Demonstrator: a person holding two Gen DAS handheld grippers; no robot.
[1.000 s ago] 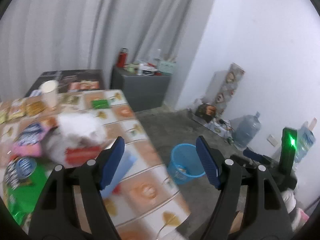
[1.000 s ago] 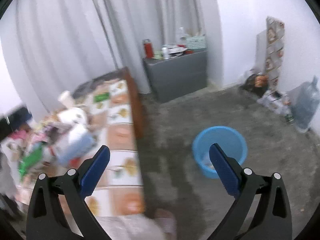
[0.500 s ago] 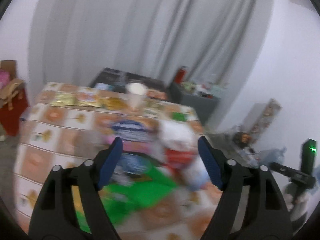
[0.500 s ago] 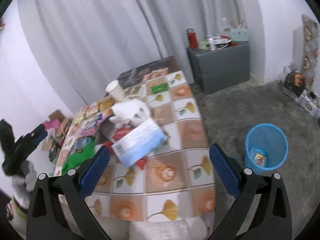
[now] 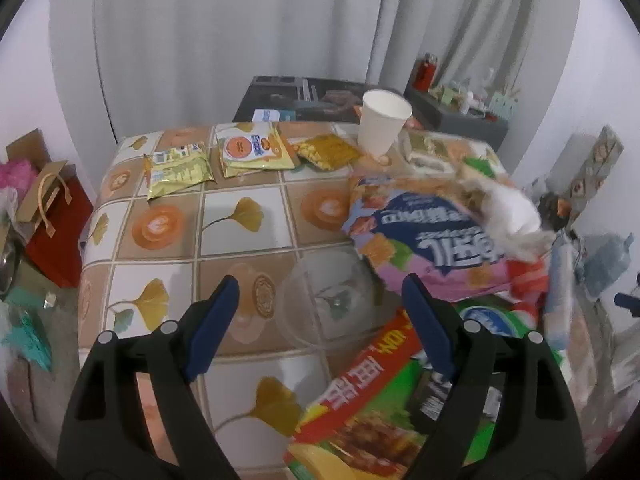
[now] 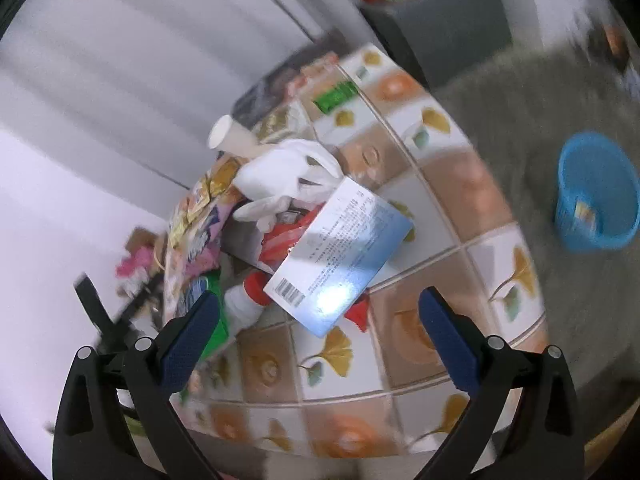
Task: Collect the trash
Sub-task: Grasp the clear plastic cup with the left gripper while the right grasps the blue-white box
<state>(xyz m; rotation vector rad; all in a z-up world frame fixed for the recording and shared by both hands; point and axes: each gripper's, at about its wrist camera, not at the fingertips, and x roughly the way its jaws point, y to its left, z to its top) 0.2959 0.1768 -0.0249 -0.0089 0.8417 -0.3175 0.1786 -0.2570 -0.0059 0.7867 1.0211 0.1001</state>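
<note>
Trash lies on a table with a ginkgo-leaf cloth (image 5: 224, 220). In the left wrist view I see yellow snack packets (image 5: 178, 168), a white paper cup (image 5: 382, 122), a pink and blue snack bag (image 5: 436, 236), a clear plastic lid (image 5: 332, 300) and a green and red bag (image 5: 372, 420). My left gripper (image 5: 320, 320) is open and empty above the clear lid. In the right wrist view my right gripper (image 6: 316, 332) is open and empty just above a blue-white pack (image 6: 340, 252), with crumpled white tissue (image 6: 288, 172) behind it. A blue bin (image 6: 596, 196) stands on the floor at right.
A red gift bag (image 5: 56, 224) stands on the floor left of the table. A grey cabinet (image 5: 460, 116) with bottles is at the back right by the curtain. A white bottle with a red cap (image 6: 246, 304) lies by the blue-white pack.
Both grippers swung from the floor and blue bin back over the table. The left now faces the table's left half, and the right has come close to the blue-white pack. Both stayed open.
</note>
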